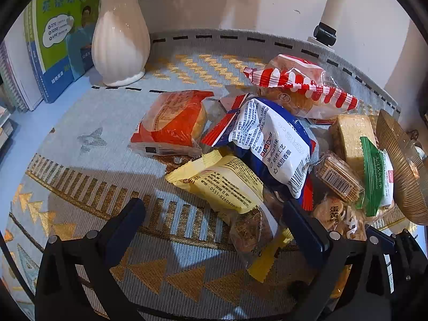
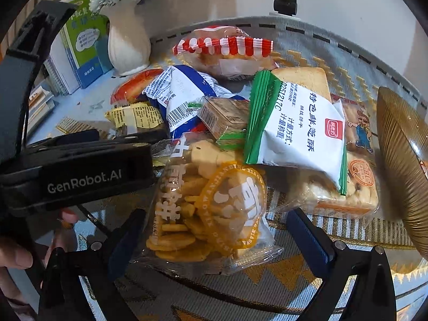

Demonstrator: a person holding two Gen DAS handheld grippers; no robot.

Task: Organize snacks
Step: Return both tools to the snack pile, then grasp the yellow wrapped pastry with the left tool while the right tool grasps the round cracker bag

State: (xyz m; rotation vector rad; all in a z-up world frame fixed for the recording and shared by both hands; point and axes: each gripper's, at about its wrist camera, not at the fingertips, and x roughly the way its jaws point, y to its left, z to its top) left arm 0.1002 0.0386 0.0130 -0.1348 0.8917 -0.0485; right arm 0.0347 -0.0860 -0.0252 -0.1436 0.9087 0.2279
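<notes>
The right gripper [image 2: 211,230] stands spread wide around the clear packet of yellow crackers [image 2: 208,208] at the pile's near edge; the left gripper [image 1: 214,222], likewise unclenched, straddles the yellow-wrapped snack [image 1: 227,187]. Both packets look light, crinkly, slippery, with brittle contents, so pinching gently across the middle seems best.

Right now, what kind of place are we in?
Probably a home living area: a table with a patterned woven cloth, a white vase of flowers, books against the wall, and a pile of snack packets.
</notes>
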